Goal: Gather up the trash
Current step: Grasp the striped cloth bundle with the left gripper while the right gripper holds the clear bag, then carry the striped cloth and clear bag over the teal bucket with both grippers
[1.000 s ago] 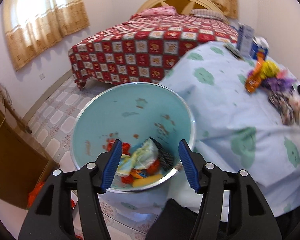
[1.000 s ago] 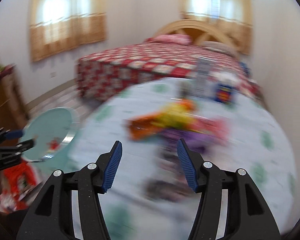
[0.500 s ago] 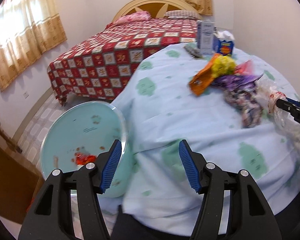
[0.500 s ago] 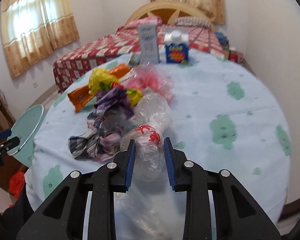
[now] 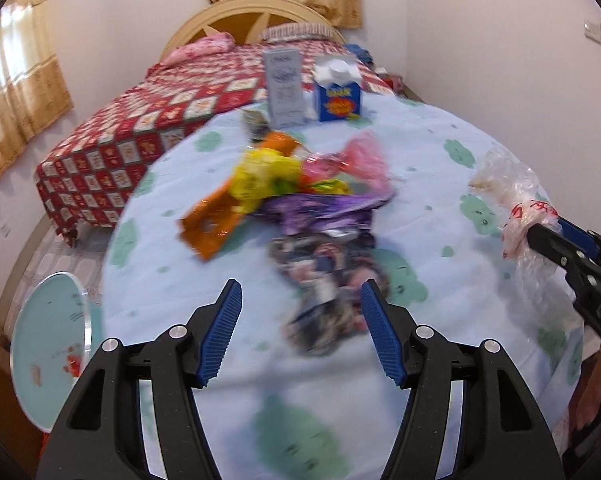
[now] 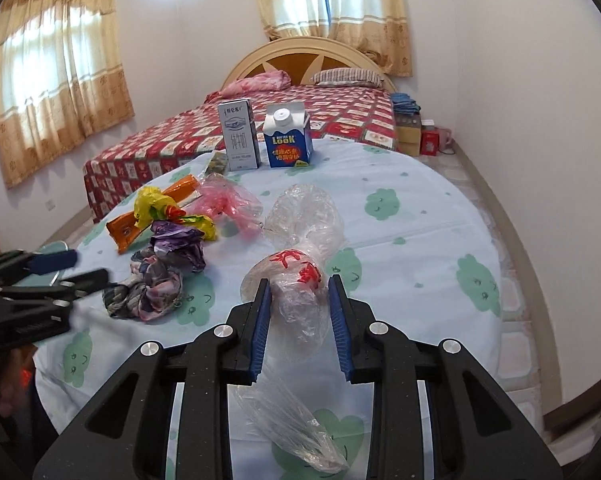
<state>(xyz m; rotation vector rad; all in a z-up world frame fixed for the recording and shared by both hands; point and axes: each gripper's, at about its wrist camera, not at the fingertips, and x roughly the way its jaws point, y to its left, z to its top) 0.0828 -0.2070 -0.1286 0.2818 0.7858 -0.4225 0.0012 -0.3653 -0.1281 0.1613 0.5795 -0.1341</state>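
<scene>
Home bedroom, with a round table I'm working at.

Bed point(image 6: 284, 120) behind the table takes up most of the room: red patchwork-print cover, curved cream-and-wood headboard point(image 6: 304, 60), pink pillow point(image 6: 256, 82) and striped pillow point(image 6: 346, 76). Two windows with beige patterned curtains point(image 6: 56, 68), plain white walls, patterned tile floor point(image 5: 56, 248). My table point(image 6: 420, 240) has a pale blue cloth with green cloud prints, household clutter on it: two drink cartons point(image 6: 287, 136) standing at the far edge, crumpled snack wrappers point(image 6: 168, 220) and plastic bags. Cardboard boxes point(image 6: 410, 132) stacked by the wall next to the bed. Wooden furniture at the left edge, too cropped to tell what.
</scene>
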